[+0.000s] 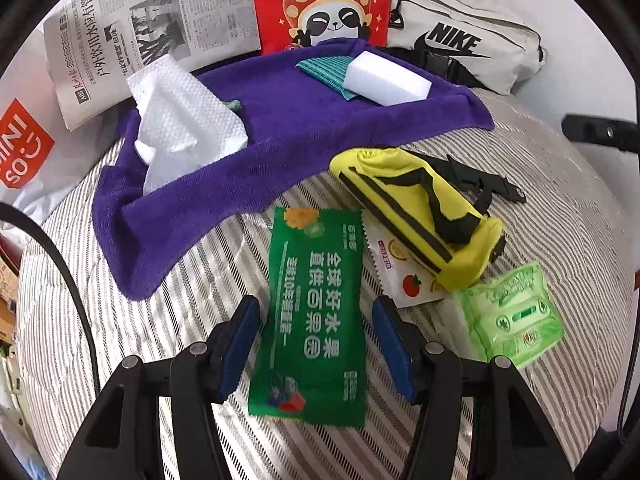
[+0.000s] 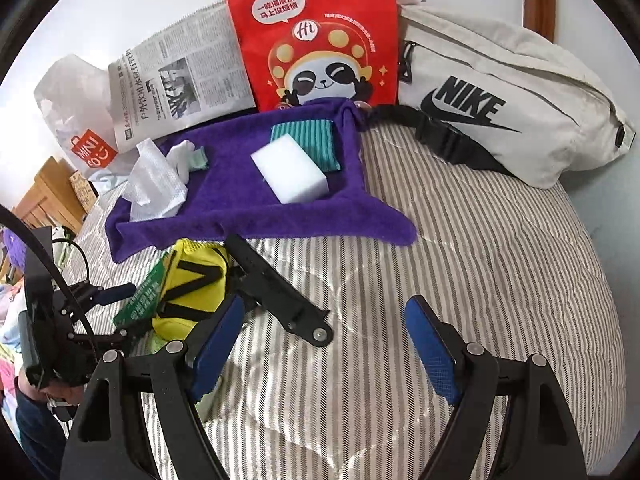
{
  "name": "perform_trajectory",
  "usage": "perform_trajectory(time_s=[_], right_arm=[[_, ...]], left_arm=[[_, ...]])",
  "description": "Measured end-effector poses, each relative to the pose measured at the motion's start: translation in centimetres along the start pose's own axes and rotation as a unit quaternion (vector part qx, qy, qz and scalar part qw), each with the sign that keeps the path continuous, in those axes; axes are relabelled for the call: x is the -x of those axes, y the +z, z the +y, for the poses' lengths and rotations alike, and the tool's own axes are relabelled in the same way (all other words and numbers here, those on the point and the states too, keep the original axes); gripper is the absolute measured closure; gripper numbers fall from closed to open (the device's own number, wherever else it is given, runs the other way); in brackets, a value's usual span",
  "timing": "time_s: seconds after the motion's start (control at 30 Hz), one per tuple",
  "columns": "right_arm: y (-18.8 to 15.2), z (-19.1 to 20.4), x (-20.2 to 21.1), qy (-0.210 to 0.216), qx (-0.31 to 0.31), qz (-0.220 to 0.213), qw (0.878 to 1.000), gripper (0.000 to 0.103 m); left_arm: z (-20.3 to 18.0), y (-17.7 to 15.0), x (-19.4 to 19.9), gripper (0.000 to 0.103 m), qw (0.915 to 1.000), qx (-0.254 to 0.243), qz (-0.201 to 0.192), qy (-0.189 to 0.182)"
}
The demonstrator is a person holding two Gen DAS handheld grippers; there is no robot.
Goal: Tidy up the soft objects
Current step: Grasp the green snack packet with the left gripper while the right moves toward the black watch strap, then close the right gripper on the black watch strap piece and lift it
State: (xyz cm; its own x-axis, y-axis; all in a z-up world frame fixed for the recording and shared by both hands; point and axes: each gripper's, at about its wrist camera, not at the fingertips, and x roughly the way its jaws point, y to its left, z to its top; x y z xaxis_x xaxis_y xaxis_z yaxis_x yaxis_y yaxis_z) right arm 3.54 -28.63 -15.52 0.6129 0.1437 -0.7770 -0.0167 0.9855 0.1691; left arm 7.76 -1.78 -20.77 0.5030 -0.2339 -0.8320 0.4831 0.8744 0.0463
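Note:
A purple towel (image 1: 248, 160) lies on the striped bed and carries a white sponge block (image 1: 386, 78), a teal striped cloth (image 1: 324, 70) and crumpled white paper towel (image 1: 188, 120). In front lie a green snack packet (image 1: 316, 312), a yellow pouch (image 1: 420, 216), a white fruit-print packet (image 1: 404, 280) and a light green tissue pack (image 1: 516, 312). My left gripper (image 1: 316, 310) is open, with its fingers on either side of the green packet. My right gripper (image 2: 324, 312) is open and empty over bare bedding, right of the yellow pouch (image 2: 192, 284). The towel (image 2: 240, 208) and sponge (image 2: 290, 168) lie ahead.
A red panda paper bag (image 2: 316, 36), a newspaper (image 2: 176, 76), a white Miniso bag (image 2: 80, 120) and a white Nike waist bag (image 2: 508, 96) stand along the wall. A black strap buckle (image 2: 280, 292) lies beside the pouch. The left gripper's body (image 2: 60, 320) shows at left.

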Motion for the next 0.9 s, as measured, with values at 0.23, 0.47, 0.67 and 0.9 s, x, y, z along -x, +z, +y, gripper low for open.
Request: perform_trajectory(time_s=[0.23,0.47,0.67,0.9], right_arm=[[-0.7,-0.5,-0.8,0.004,0.002,0.011,1.0,0.021],[-1.2,-1.5,-2.7,0.005,-0.002,0.033,0.999,0.021],[-1.5,-1.0,-4.1,0.027,0.02,0.037,0.999,0.021],[-1.4,0.4,-6.5,0.027,0.083,0.039,0.995,0.023]], left_arm=[[0.0,-0.3,0.4,0.07,0.9999,0.007,-0.013,0.008],[0.1,-0.8,0.3,0.068,0.9992,0.016,-0.035,0.009],[0.0,-1.2,0.4,0.068,0.9977,0.03,-0.059,0.016],[0.0,-1.5,0.5,0.068,0.9973,0.036,-0.059,0.024]])
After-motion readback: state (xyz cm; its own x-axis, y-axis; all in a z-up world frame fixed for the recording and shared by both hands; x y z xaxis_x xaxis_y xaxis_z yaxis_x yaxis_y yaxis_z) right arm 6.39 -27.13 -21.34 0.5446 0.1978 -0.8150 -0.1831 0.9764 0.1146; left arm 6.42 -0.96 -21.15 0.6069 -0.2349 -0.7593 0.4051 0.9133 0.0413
